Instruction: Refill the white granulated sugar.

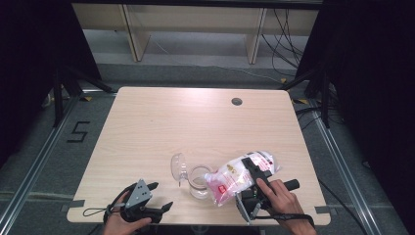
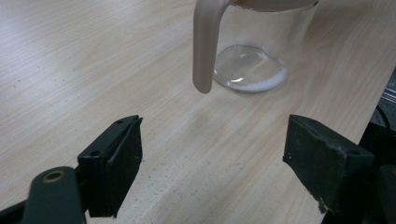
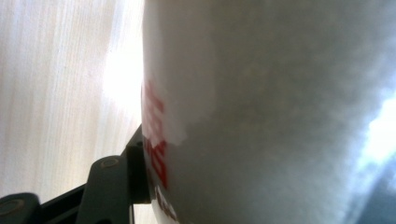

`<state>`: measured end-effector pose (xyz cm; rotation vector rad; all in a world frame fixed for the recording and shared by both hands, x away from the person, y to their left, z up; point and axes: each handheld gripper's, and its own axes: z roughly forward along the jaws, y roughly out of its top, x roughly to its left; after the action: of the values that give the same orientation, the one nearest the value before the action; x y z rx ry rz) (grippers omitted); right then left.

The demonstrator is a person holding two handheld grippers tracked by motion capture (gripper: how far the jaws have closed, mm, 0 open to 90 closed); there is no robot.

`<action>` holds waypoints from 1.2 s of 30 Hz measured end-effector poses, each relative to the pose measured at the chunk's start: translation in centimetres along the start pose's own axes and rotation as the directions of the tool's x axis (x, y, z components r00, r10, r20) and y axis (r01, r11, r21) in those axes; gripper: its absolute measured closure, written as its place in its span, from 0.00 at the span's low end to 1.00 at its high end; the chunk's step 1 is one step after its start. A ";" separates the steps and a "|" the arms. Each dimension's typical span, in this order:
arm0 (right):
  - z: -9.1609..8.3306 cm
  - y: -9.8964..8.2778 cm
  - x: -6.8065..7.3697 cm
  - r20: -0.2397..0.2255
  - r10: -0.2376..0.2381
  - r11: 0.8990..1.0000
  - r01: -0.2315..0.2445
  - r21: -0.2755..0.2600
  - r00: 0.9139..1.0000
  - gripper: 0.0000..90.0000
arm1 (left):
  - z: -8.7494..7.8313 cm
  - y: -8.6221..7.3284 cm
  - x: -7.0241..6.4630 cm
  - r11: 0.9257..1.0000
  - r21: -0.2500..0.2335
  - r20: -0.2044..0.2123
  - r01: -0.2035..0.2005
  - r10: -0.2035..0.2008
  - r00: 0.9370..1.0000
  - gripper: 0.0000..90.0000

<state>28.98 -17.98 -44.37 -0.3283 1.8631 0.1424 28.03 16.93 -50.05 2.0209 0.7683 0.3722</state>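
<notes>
Bag (image 1: 240,176): clear, white powder inside, red label; we see it clamped in right hand-held gripper (image 1: 254,172), tilted, mouth down-left over jar.
Bag axis: runs from upper right down to lower left in high view; low end touches or hangs just above jar rim, can't tell which.
Jar (image 1: 199,182): glass, near front edge of table (image 1: 195,117), between the two hands; thin white layer on its bottom (image 2: 252,85).
Jar lid (image 1: 177,165): hinged open, leaning to far-left side.
Jar handle (image 2: 205,44): beige, faces left gripper.
Right gripper state: jaws pressed on bag sides, partway closed; in right gripper view the bag (image 3: 271,112) sits tight against the jaw.
Left hand-held gripper (image 2: 212,163): jaws wide, nothing between them; resting low at front-left, jar ahead of it, apart.
Nearer hand: right, already on bag; left nearest to handle.
Next move, our guess: pour hinges on keeping bag mouth over jar opening; more tilt along same axis.
</notes>
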 end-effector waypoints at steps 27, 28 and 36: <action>-0.1 0.3 -0.3 0.035 -0.046 0.999 0.046 -0.003 0.998 0.48 | -0.1 0.1 0.0 1.000 0.010 -0.002 0.003 -0.003 1.000 0.21; 0.0 0.2 -0.1 0.037 -0.025 1.000 0.025 0.002 0.999 0.48 | 0.0 0.0 0.0 1.000 0.002 0.002 0.003 -0.003 1.000 0.21; 0.3 -0.3 -0.3 0.038 -0.016 1.000 0.016 0.019 0.999 0.48 | 0.0 0.0 0.0 1.000 0.002 0.009 0.004 -0.004 1.000 0.21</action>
<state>29.37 -18.11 -44.14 -0.3254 1.8230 0.1194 28.05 16.93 -50.03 2.0217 0.7675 0.3594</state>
